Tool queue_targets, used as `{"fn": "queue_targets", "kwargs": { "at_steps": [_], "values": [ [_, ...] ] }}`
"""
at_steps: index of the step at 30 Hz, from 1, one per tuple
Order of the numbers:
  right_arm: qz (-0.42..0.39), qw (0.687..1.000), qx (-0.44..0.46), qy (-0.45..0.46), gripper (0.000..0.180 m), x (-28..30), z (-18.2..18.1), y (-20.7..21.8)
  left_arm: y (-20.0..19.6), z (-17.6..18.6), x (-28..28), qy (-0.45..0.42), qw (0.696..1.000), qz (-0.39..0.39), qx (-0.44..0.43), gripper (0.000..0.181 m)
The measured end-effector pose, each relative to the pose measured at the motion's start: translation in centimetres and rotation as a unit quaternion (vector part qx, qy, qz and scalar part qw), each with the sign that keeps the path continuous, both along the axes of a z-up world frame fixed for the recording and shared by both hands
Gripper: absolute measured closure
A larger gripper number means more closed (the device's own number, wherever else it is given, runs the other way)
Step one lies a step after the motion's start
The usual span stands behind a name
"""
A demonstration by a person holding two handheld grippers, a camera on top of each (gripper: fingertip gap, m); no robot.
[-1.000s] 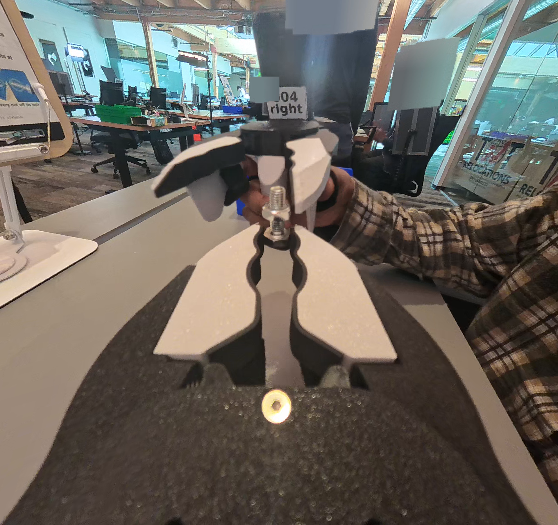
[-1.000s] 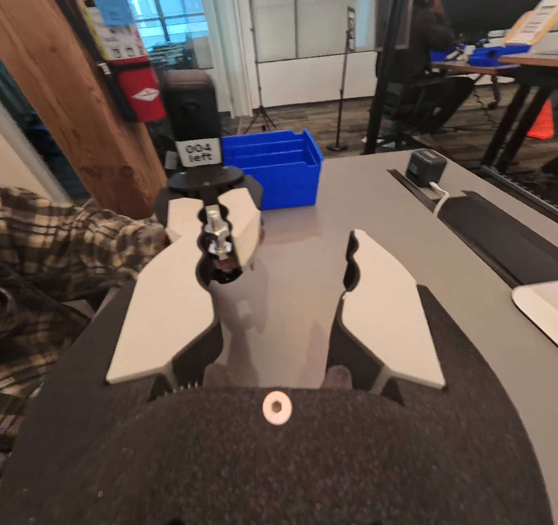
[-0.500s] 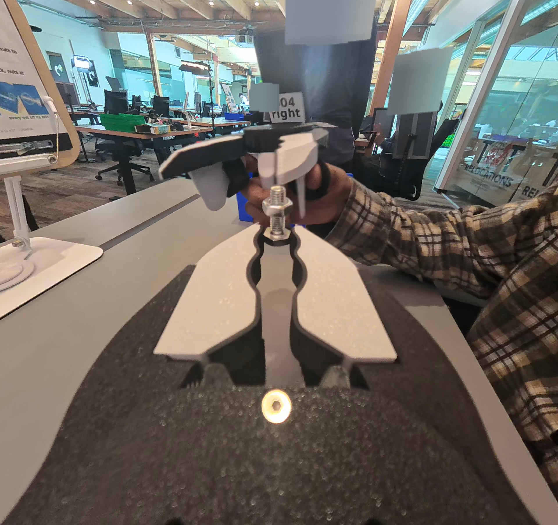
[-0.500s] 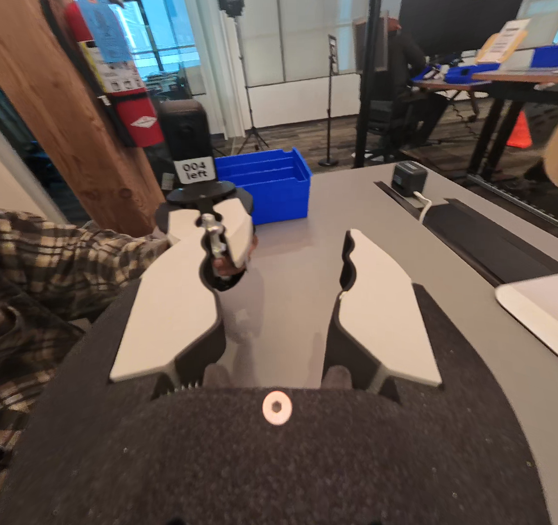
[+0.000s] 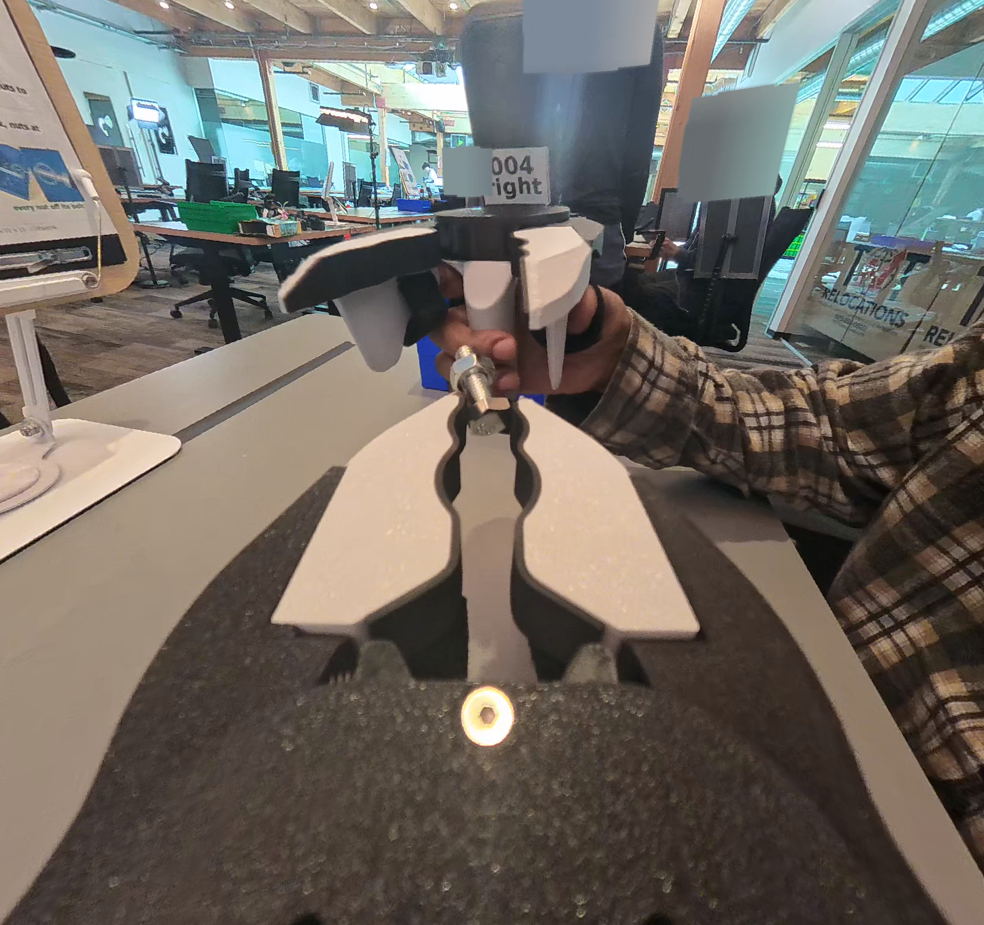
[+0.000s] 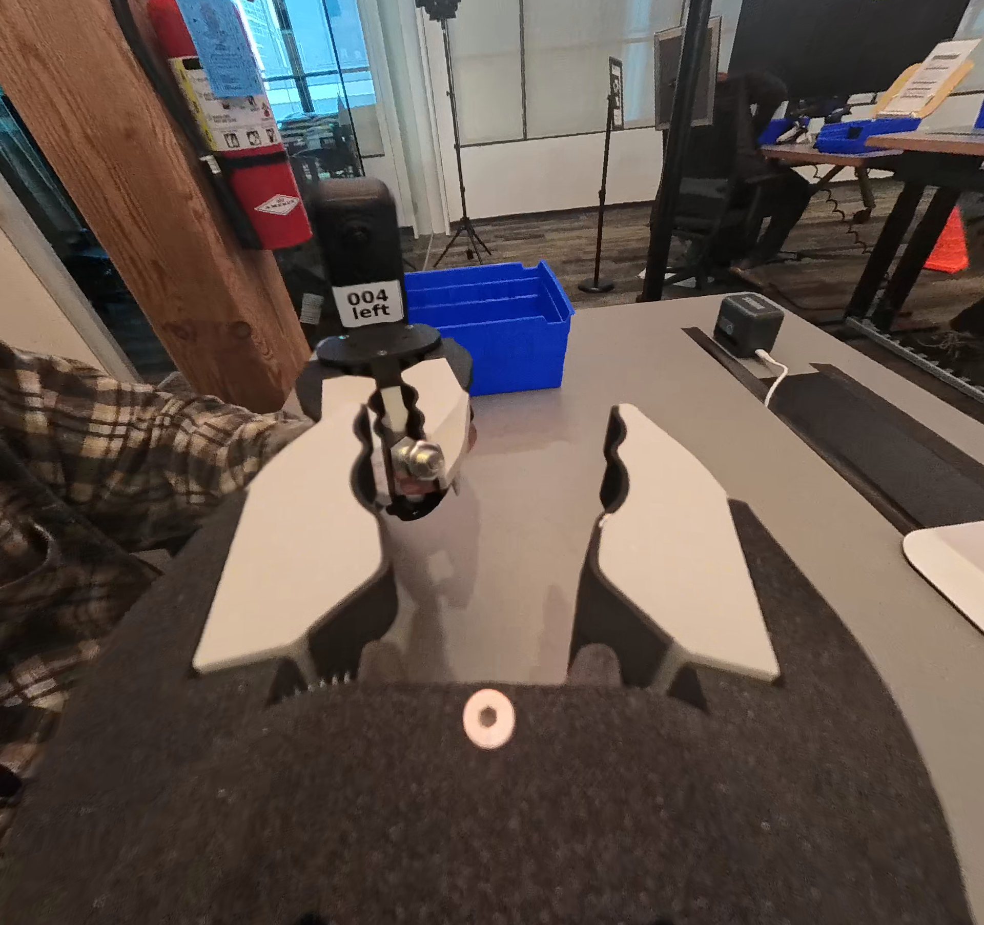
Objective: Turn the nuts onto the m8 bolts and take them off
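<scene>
Left gripper (image 5: 485, 423) clamped on bolt (image 5: 477, 391) head, shaft tilted, nut (image 5: 471, 365) threaded near tip. Right gripper (image 6: 482, 465) spread wide, empty, above grey table (image 6: 628, 367). Blue bin (image 6: 506, 335) beyond.

I look across a grey table (image 6: 628, 420) into an open office. A wood post (image 6: 106, 164) on the left carries a red extinguisher (image 6: 250, 154); a blue bin (image 6: 495, 330) sits at the table's far edge. Behind it are frosted glass panels (image 6: 575, 31) and dark plank floor (image 6: 532, 244). In the left view, wooden ceiling beams (image 5: 341, 5) with spotlights span desks (image 5: 250, 234) and office chairs (image 5: 213, 282); glass walls (image 5: 894, 196) line the right.
</scene>
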State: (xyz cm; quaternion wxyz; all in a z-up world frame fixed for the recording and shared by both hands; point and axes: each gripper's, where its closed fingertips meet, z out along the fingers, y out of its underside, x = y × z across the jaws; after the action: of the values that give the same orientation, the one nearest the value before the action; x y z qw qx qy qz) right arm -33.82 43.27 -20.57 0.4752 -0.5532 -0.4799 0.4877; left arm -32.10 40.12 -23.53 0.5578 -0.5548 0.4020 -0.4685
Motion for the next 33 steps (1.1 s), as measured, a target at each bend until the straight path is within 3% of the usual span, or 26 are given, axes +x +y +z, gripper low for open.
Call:
{"fn": "queue_targets", "kwargs": {
  "at_steps": [12, 33],
  "values": [
    [-0.028, 0.999, -0.035, -0.005, 0.106, 1.2, -1.4, 2.1, -0.2, 0.9, -0.5, -0.025, 1.0, -0.004, 0.008, 0.166],
    [-0.048, 0.998, 0.023, -0.023, 0.114, 0.2, -0.3, 0.7, -0.2, 0.3, 0.1, -0.003, 1.0, -0.003, 0.006, 0.166]
  ]
}}
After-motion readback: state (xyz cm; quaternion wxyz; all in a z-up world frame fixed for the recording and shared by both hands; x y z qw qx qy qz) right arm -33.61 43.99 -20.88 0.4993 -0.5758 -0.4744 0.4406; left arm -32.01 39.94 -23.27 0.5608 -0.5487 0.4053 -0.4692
